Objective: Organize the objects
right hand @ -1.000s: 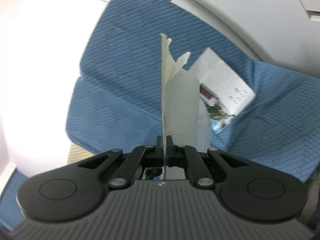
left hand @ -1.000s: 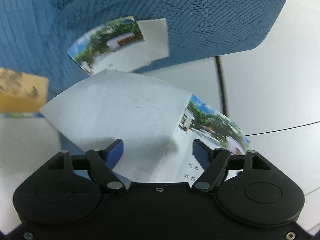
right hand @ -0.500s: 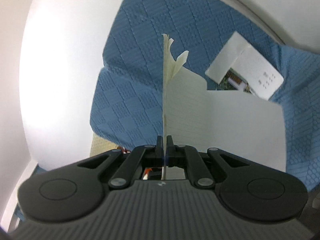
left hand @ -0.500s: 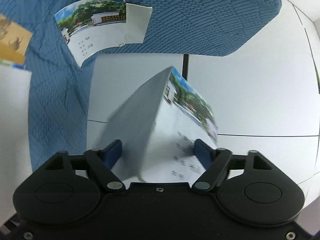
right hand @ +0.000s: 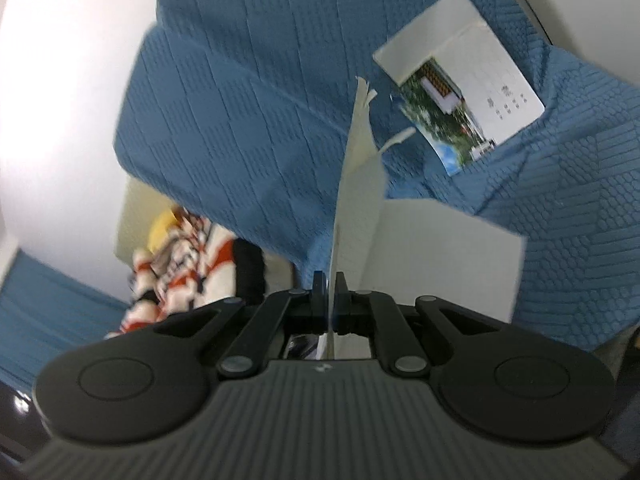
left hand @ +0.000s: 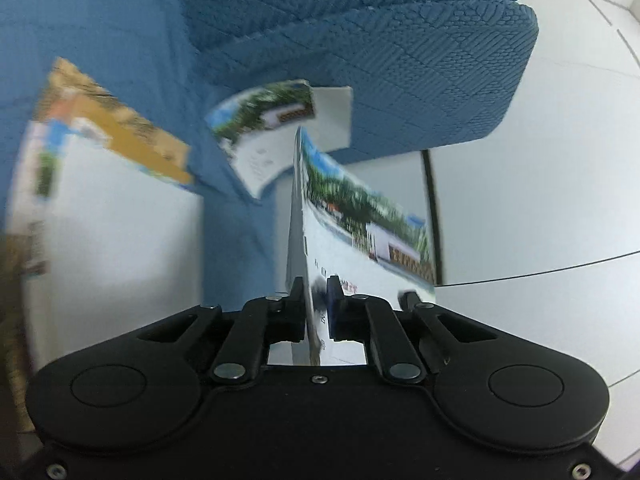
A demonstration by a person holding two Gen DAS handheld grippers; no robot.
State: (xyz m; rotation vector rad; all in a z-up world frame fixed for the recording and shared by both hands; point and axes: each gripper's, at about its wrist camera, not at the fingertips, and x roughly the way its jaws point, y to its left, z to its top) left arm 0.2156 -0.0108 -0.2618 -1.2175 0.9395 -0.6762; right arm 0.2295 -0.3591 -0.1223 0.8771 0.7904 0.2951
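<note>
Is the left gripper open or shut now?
Shut. The left gripper has both fingers pressed onto the edge of a booklet.

Blue textured sofa point(left hand: 400, 60) fills the upper frame; pale tiled floor point(left hand: 540, 200) beside and below it, thin dark grout lines; bright glare left of sofa in right wrist view.

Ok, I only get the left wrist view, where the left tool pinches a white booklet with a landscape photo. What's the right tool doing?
Observer: The right tool is shut on thin cream lined paper sheets, seen edge-on.
Operator: Anything else there that I can't see?
Observer: Yes, a red-and-white striped item with a yellow patch shows low on the left, below the blue quilted fabric; it is too blurred to identify.
</note>
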